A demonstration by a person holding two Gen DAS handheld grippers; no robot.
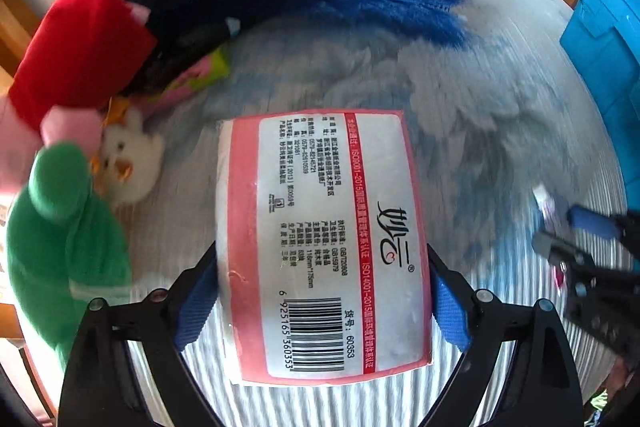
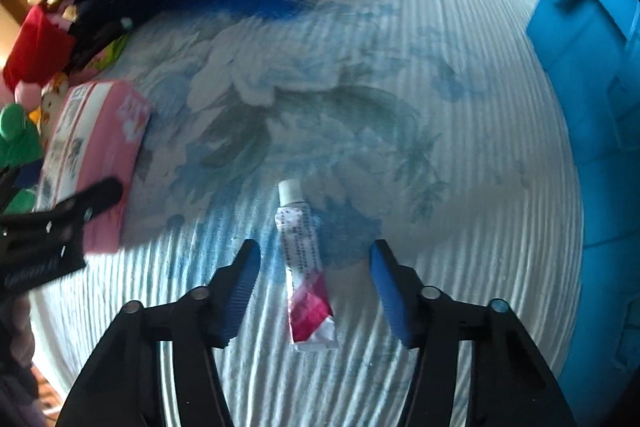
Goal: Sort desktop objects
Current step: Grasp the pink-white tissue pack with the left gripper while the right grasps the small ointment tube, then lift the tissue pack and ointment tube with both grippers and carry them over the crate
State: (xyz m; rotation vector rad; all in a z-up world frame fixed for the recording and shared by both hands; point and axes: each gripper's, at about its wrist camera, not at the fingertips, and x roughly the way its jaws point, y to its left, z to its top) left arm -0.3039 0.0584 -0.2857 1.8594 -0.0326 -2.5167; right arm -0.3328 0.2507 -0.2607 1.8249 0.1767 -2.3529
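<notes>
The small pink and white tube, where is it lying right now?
In the right wrist view the tube lies on the striped floral cloth, between the open fingers of the right gripper, with the pink tissue pack away to its left.

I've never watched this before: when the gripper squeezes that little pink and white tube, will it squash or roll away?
The small tube probably dents easily: its pink end is already crumpled. It looks light, so the right gripper, open around it, should lift it easily. Its flat crimped end and the ribbed tablecloth likely stop rolling.

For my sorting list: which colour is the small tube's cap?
White cap, clearest in the right wrist view.
</notes>
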